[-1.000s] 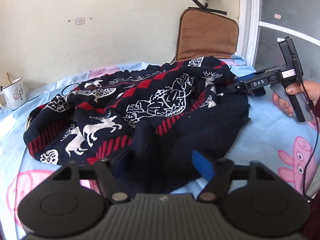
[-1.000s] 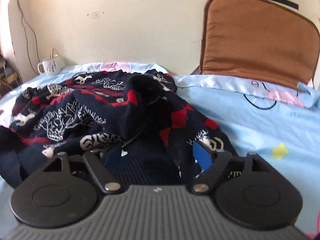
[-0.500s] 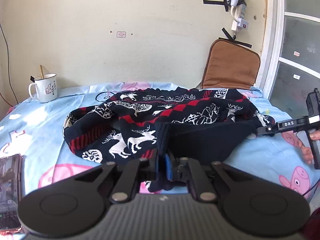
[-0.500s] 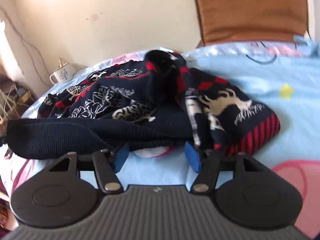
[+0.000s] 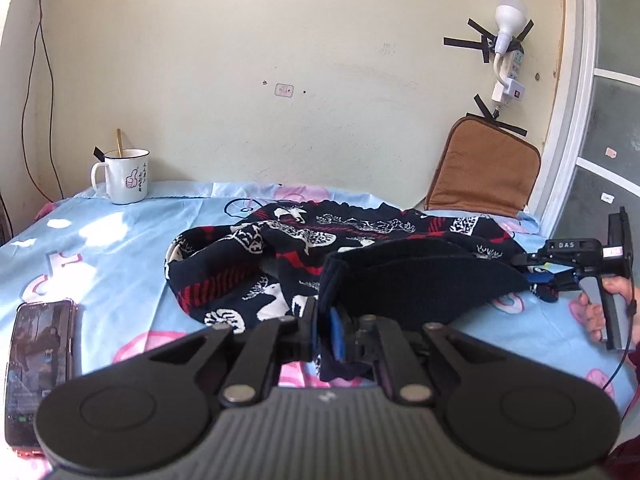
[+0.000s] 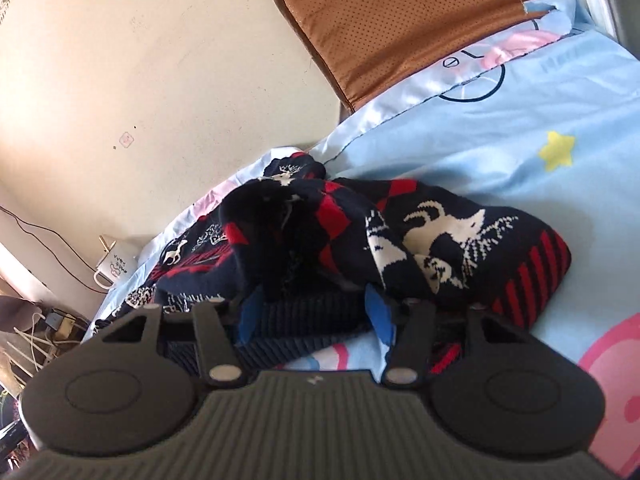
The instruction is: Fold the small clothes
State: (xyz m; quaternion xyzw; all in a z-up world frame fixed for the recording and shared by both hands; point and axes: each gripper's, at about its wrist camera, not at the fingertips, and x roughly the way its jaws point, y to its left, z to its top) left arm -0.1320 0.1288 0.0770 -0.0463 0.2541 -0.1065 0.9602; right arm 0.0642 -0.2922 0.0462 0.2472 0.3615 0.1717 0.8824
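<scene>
A navy knit sweater [image 5: 280, 248] with red bands and white deer lies crumpled on the blue cartoon bedsheet [image 5: 120, 248]. My left gripper [image 5: 328, 332] is shut on one end of its plain dark ribbed hem [image 5: 420, 280]. The hem is raised off the sheet and runs tight to my right gripper [image 5: 532, 276], held by a hand [image 5: 596, 312] at the right edge. In the right wrist view the ribbed hem [image 6: 288, 344] fills the gap of the right gripper [image 6: 315, 314], whose blue pads press on it. The patterned sweater [image 6: 440, 232] bunches up just beyond.
A white mug [image 5: 126, 178] with a spoon stands at the back left. A phone [image 5: 38, 368] lies on the sheet near my left side. A brown cushion [image 5: 484, 168] leans on the wall at the back right, below a taped power strip with a bulb [image 5: 508, 60].
The left jaws closed on the dark hem, then drew back and up with it. The right gripper rolled and its jaws narrowed onto the hem, which now runs tight between the two grippers.
</scene>
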